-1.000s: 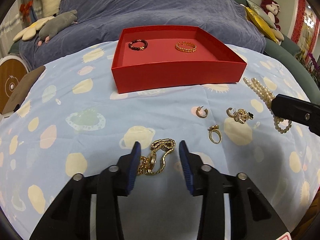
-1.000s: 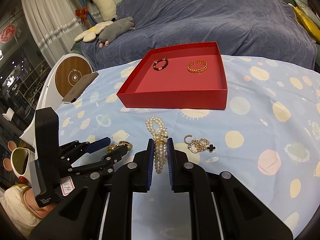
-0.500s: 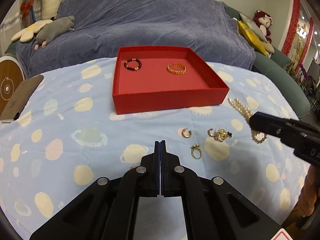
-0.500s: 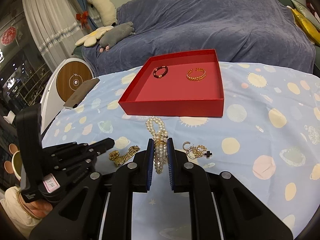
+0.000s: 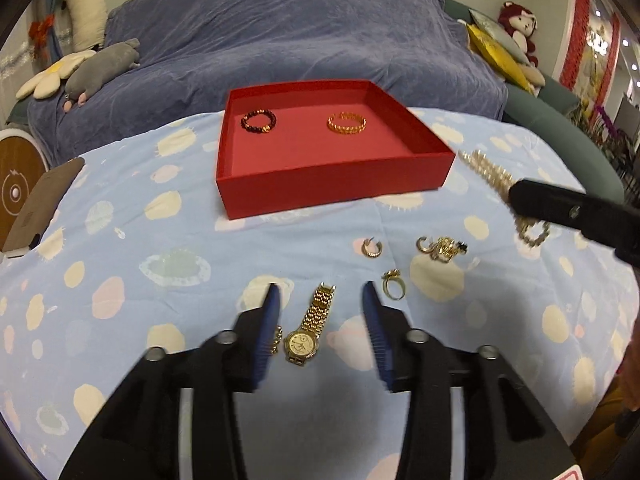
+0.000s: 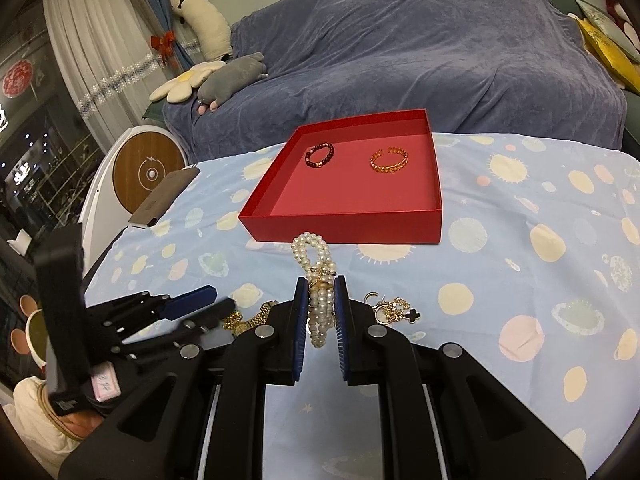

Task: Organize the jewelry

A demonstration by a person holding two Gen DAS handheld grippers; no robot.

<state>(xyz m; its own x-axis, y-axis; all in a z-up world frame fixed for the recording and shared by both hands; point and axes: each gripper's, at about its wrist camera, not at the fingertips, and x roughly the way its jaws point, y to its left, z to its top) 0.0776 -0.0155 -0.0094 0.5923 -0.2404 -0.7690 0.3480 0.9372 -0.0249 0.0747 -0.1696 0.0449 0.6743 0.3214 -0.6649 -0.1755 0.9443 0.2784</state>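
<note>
A red tray [image 5: 336, 192] [image 6: 344, 226] holds a dark bead bracelet [image 5: 258, 121] [image 6: 319, 154] and a gold bangle [image 5: 346, 122] [image 6: 389, 159]. My left gripper [image 5: 320, 300] is open above a gold watch [image 5: 310, 324] that lies stretched out on the cloth. My right gripper [image 6: 321, 296] is shut on a pearl necklace [image 6: 316, 256], also blurred in the left wrist view [image 5: 490, 174]. A gold hoop earring [image 5: 372, 247], a gold ring [image 5: 394, 280] and a charm cluster [image 5: 442, 247] [image 6: 394, 308] lie on the cloth.
The table has a blue spotted cloth [image 5: 120, 264]. A brown phone case [image 5: 40, 204] [image 6: 164, 198] lies at its left edge. A blue-covered sofa [image 5: 280, 40] with plush toys [image 5: 100, 72] stands behind. The left gripper [image 6: 188, 308] shows in the right wrist view.
My left gripper closed on the gold watch and lifted, then opened; the watch now lies stretched out between the fingers. My right gripper stayed shut on the pearl necklace.
</note>
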